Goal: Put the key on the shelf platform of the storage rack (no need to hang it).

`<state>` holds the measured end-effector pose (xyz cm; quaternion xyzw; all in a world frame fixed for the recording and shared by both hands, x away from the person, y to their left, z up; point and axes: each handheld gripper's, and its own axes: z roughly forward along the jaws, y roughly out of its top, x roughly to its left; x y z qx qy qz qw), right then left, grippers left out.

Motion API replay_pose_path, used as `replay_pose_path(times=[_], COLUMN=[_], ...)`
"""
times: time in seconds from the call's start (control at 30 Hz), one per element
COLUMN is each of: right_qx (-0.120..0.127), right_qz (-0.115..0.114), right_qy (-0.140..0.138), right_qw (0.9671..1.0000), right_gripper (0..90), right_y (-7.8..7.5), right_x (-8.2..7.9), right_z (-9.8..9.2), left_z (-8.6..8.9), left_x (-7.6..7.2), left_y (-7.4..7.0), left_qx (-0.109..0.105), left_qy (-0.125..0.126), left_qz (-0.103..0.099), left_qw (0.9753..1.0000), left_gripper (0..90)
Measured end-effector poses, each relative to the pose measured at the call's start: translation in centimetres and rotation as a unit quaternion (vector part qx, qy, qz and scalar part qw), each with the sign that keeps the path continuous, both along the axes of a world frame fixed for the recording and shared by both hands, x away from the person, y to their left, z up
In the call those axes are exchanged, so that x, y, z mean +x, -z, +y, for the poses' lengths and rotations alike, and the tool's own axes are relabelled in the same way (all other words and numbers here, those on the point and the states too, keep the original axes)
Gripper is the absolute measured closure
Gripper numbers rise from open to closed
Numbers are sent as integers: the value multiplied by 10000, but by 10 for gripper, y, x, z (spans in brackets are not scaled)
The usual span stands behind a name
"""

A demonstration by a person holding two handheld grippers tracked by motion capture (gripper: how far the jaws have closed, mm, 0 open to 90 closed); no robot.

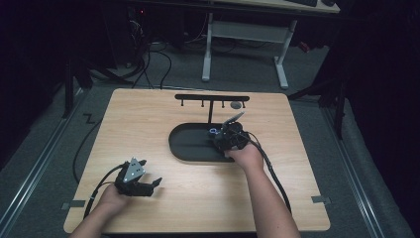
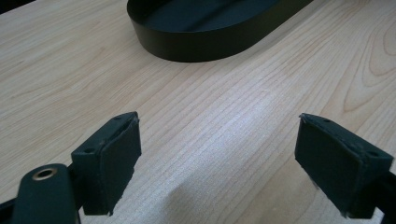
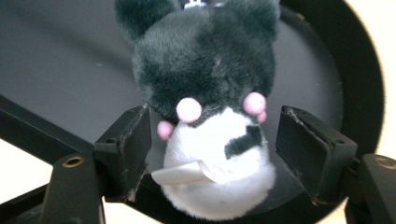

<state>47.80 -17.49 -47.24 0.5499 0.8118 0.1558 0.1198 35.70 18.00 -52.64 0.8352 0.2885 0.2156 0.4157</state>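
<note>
A small plush toy, black on top and white below with pink dots and a paper tag, lies in the right end of a black oval tray. My right gripper is open with one jaw on each side of the plush; the left pad is close to the fur and the right pad stands apart. From above, the right gripper hovers over the tray. My left gripper rests open near the table's front left, with nothing between its jaws.
A black rack with several hooks stands just behind the tray, with a small grey round thing at its right end. The wooden table is bare around the left gripper. The tray's near wall lies ahead of the left gripper.
</note>
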Motion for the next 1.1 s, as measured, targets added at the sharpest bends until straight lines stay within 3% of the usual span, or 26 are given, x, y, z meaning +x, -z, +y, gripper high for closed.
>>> replay_pose_path(times=[0.5,0.57,1.1], right_qx=[73,196,352], right_qz=[-144,-153,-180], right_qy=[-71,-48,28], right_qw=[9998,9997,9992], right_gripper=[217,219,215], right_y=[-16,-14,0], right_x=[-12,-14,-36], right_z=[-4,-7,-21], left_z=[-1,-1,-1], left_x=[0,0,0], left_y=[0,0,0], left_qx=[38,41,63], left_qy=[7,11,12], left_qz=[6,6,-1], left_qw=[10000,10000,10000], left_gripper=[154,153,154])
